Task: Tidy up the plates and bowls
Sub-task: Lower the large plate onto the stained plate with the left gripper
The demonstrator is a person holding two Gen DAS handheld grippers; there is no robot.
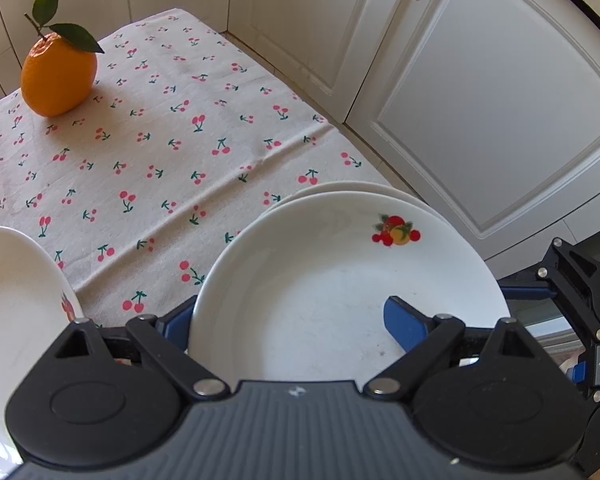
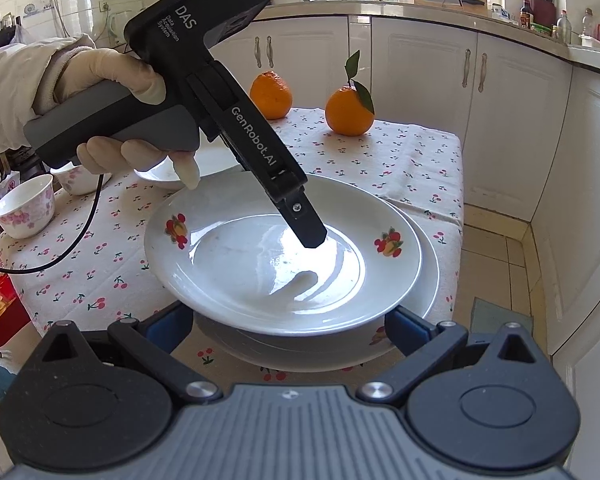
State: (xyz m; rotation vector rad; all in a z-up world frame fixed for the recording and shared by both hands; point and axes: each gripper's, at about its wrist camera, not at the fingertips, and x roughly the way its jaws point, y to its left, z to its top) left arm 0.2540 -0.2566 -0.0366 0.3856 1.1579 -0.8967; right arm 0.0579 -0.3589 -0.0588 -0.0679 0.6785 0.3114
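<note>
two white plates sit stacked at the table's near right corner: the top plate, with fruit decals on its rim, rests in the lower plate, whose edge shows at 4 o'clock. the cherry-print tablecloth covers the table. at 12 o'clock from the stack stand two oranges, one with leaves and one bare. at 9 o'clock stand two floral cups, and a white dish lies partly hidden behind the gloved hand. white cabinets close off the far side and the right.

the left hand-held gripper slants steeply down over the top plate; one blue finger lies inside the bowl, the other outside the rim, jaws spread and not pressing. the right hand-held gripper points at the stack's near edge, jaws released, straddling both rims without touching.
</note>
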